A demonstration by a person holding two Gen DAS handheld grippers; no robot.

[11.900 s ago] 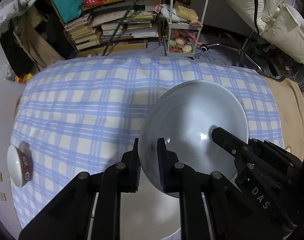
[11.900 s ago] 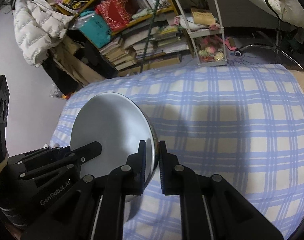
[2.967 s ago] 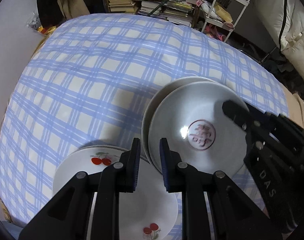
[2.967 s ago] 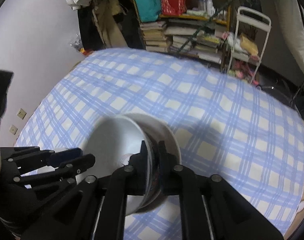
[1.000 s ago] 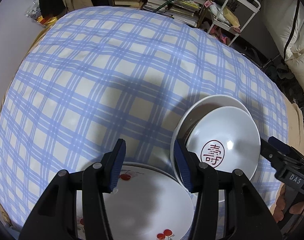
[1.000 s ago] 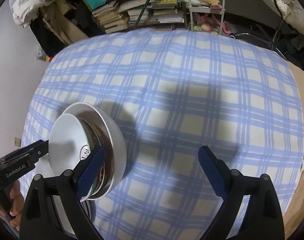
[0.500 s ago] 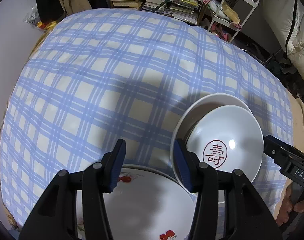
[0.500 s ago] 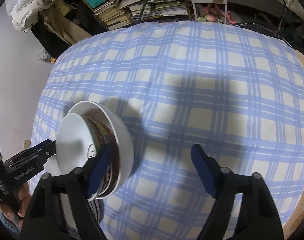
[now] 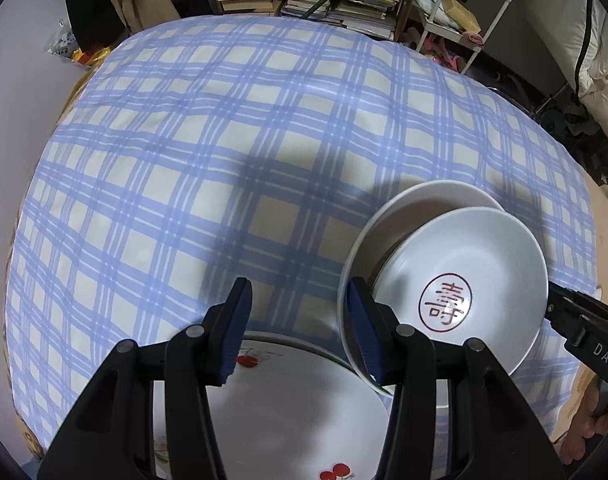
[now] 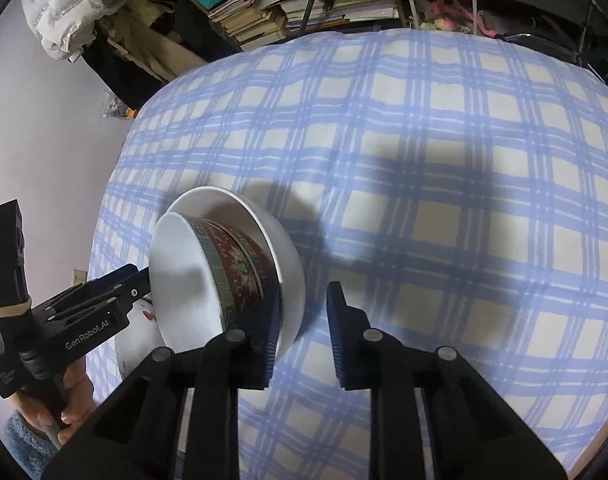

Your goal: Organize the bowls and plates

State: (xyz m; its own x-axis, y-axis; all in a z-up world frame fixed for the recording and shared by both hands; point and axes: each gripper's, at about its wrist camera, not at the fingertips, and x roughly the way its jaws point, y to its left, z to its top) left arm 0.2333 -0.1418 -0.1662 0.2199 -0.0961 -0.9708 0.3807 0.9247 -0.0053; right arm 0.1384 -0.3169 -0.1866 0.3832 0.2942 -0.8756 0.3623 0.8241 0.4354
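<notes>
The worktop [image 9: 223, 140], which is wearing a blue-and-cream checked cloth, is filling both views, bare across its middle and far half. In the left wrist view the crockery is gathering at the near edge: a cherry-printed plate [image 9: 287, 408] is lying at six o'clock, and a plain white bowl [image 9: 420, 208] is sitting at four o'clock, just beside it. A smaller bowl [image 9: 484, 280] with a red seal mark is nesting inside the white one, tilted rather than seated flat; the right wrist view is showing its red patterned outer wall.

The left tool [image 9: 299, 328] is hanging above the plate's far rim, jaws standing part open with nothing between them. The right tool [image 10: 304, 320] is closing its jaws at this moment; only cloth is showing between them, and its left finger is standing just beside the bowls' rim, contact unclear.

Judgement: the stacking step is nearing its end. The next move is calling for the tilted bowl to be nudged level without tipping the stack.
</notes>
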